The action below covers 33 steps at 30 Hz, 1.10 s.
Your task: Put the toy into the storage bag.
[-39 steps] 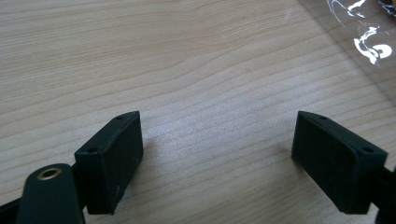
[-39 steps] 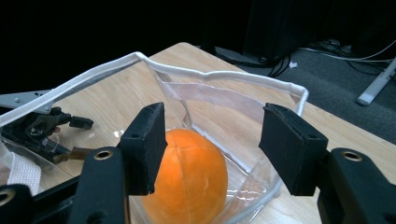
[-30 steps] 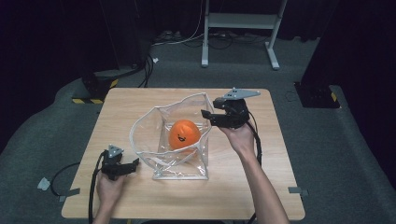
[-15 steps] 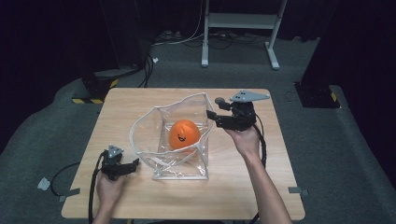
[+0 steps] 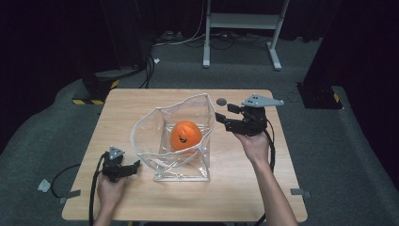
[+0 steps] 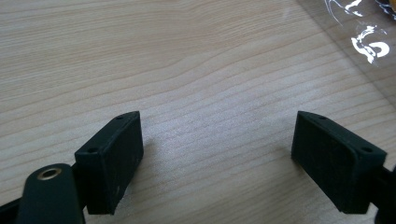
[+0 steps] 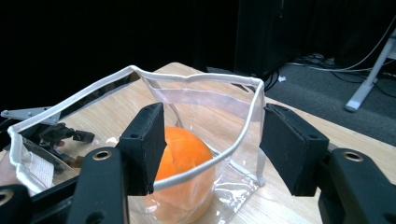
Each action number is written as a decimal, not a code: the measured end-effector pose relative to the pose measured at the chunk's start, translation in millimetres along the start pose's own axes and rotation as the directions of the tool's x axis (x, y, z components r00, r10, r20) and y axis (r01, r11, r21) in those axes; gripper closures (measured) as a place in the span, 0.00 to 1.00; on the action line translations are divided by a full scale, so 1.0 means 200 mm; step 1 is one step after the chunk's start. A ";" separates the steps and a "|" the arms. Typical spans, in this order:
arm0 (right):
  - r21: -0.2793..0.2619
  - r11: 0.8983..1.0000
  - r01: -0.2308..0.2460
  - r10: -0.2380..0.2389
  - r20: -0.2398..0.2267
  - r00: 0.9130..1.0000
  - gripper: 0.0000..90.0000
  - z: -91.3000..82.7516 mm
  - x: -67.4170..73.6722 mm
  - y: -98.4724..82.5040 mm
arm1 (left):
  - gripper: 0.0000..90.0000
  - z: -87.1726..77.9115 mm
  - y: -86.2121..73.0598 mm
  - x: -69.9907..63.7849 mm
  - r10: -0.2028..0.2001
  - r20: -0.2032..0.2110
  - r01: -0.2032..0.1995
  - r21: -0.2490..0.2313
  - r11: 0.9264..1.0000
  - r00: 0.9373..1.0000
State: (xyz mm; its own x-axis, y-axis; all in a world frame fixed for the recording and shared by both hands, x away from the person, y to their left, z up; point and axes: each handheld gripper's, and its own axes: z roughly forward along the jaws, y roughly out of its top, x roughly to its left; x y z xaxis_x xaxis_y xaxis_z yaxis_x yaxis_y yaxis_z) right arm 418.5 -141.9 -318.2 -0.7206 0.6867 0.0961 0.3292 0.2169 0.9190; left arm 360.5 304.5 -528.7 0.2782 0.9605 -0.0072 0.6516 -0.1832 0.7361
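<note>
Clear bag (image 5: pixel 181 141) mid-table (image 5: pixel 141 101), mouth gaping, orange ball (image 5: pixel 185 135) inside; bare wood all round the bag; right gripper (image 5: pixel 221 121) at the bag's right rim, jaws wide apart straddling the white rim, not clamped; left gripper (image 5: pixel 136 165) beside the bag's near-left corner, jaws spread, empty.

Left gripper (image 5: pixel 137 165) rests low near the table's front-left corner, jaws apart. Right gripper (image 5: pixel 218 118) raised mid-table, jaws apart.
</note>
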 end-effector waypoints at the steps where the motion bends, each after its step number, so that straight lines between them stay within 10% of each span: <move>1: -0.002 1.000 -0.002 0.002 0.000 1.000 0.44 -0.01 0.00 -0.01 | 0.19 0.00 0.00 0.00 -0.005 -0.001 0.005 -0.003 1.000 1.000; 33: -0.077 0.996 -0.051 0.053 0.023 0.998 0.44 -0.19 -0.05 -0.15 | 0.19 0.00 0.00 0.00 0.001 -0.002 -0.001 0.000 1.000 1.000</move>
State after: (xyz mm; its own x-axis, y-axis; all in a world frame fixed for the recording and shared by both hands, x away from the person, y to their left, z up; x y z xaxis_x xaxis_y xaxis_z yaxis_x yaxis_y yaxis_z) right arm 392.7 -183.0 -332.3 -0.6880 0.7129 0.1359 0.3180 0.1278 0.9395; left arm 360.5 304.5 -528.6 0.2777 0.9607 -0.0053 0.6516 -0.1843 0.7359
